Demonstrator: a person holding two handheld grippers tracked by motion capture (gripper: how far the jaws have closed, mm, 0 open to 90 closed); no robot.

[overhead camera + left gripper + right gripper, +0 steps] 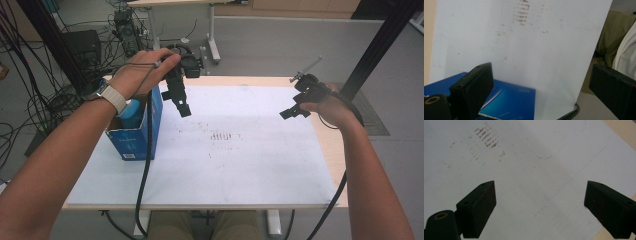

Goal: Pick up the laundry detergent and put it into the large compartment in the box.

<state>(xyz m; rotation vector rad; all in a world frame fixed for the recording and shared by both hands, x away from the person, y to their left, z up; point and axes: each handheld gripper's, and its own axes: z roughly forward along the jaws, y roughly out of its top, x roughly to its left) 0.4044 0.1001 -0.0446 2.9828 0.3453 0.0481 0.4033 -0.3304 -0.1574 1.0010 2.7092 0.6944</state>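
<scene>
Jaws spread and empty, my left gripper [183,109] hangs just beside the blue box [134,136] at the white sheet's [240,165] left edge, needing a square, steady descent, while my right gripper [292,111] waits, likewise spread, farther off.

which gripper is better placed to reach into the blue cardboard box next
Left, most likely. The left gripper hangs open right beside the blue cardboard box, whose top shows just below its fingers in its own view. The right gripper, also open, sits across the white sheet, far from the box.
</scene>
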